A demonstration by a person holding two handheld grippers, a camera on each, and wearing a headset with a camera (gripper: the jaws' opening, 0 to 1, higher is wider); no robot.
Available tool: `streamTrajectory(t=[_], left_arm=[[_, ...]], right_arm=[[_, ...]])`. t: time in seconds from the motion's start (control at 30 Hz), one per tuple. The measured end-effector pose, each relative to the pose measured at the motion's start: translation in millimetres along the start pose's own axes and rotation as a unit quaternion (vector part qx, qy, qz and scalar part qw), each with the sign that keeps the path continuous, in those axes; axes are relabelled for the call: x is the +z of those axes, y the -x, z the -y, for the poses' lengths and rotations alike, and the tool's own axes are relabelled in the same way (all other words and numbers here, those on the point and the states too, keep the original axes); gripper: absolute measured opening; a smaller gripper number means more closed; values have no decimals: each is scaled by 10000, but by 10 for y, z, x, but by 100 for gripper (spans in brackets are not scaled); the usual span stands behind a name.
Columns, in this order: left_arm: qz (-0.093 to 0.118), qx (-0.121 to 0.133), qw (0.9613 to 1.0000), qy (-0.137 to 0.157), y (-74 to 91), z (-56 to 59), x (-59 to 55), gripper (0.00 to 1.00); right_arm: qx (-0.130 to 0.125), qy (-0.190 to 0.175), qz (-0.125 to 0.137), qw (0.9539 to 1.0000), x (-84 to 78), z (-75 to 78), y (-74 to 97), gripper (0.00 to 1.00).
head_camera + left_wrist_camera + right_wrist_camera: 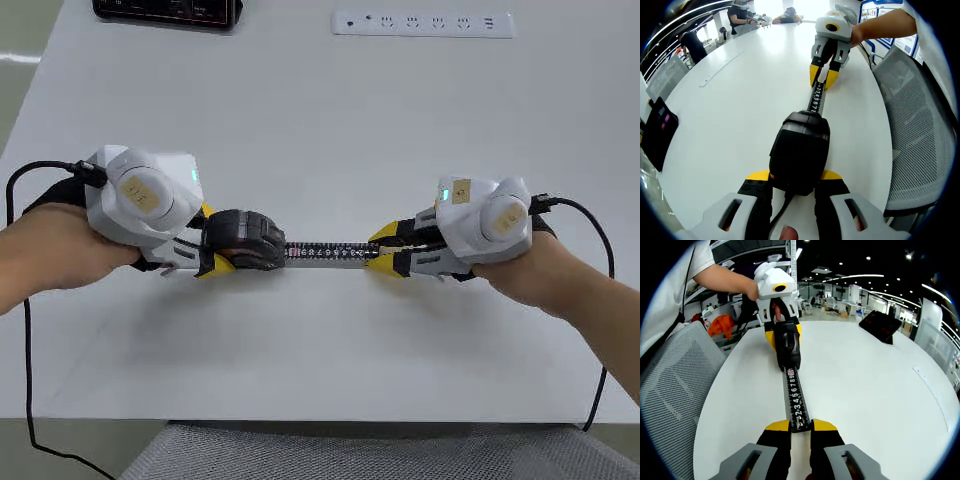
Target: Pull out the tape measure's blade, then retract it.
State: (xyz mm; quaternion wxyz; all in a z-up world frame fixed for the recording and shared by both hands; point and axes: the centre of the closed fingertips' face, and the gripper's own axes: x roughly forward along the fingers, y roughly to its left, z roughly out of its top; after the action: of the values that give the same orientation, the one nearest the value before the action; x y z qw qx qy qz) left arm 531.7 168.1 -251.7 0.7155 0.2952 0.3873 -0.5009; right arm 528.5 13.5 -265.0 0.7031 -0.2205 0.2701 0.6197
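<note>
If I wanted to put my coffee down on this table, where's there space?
The wide bare table between the power strip and the tape measure, and the band along the near edge. Crowded: the middle line, where the left gripper clamps the tape measure and the right gripper its blade.

- One tape measure (pixel 245 240) with one blade (pixel 330 250), centre of the head view.
- Two grippers: left gripper (pixel 212 240) at mid-left, right gripper (pixel 381 248) at mid-right.
- One power strip (pixel 422 23), upper right.
- One black device (pixel 168 10), upper left.
- One mesh chair (pixel 340 452), bottom edge.
- One white surface (pixel 320 120).
</note>
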Motion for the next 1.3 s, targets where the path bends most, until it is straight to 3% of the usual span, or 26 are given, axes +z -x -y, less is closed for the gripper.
streamTrajectory(t=[1.3], left_arm=[[-11, 0, 10000, -3, -2, -8, -5, 27]], right_arm=[[-139, -37, -327, 9994, -306, 80, 365, 9]])
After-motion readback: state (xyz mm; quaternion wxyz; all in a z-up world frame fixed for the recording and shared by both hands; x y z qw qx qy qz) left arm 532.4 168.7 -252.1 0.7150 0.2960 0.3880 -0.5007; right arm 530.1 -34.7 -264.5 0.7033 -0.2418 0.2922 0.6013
